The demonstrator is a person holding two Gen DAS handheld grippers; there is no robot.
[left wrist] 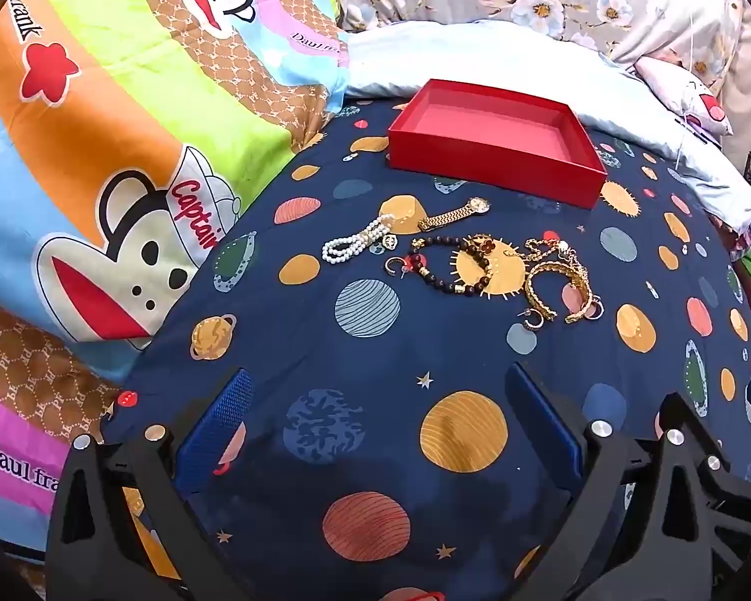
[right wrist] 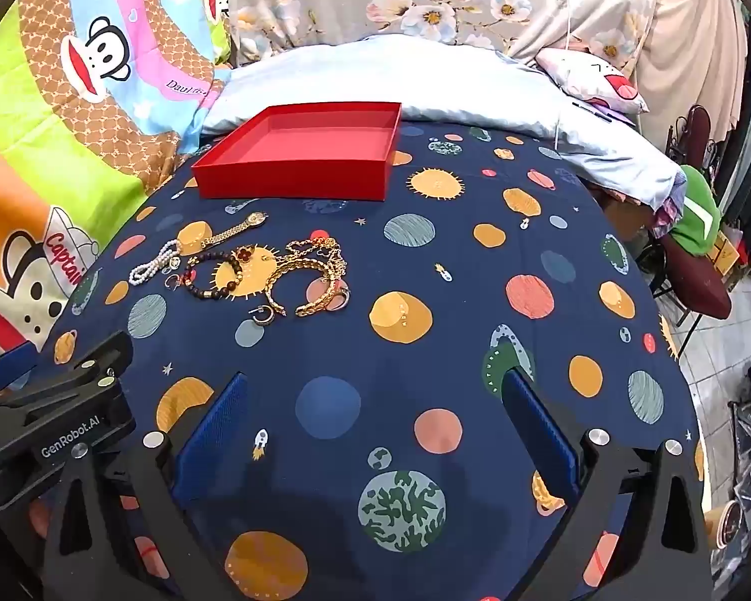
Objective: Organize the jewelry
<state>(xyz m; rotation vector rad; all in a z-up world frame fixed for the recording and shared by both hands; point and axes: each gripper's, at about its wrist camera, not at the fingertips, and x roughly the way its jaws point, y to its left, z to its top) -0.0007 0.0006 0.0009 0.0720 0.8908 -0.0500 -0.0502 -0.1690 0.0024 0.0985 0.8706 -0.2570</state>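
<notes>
gaping wide, both claws (left wrist: 375,430) (right wrist: 375,430); beaded, gold jewelry (left wrist: 475,260) beside square red box (left wrist: 495,170).

A bed (left wrist: 375,350) covered by a navy planet-print sheet (right wrist: 475,260) is seen ahead of the left gripper (left wrist: 375,430). An open red box (left wrist: 495,142) is set farthest from it. Nearer, a pearl bracelet (left wrist: 358,240), a gold watch (left wrist: 455,215), a dark bead bracelet (left wrist: 455,270) and gold chains (left wrist: 560,275) are laid together on the sheet.
</notes>
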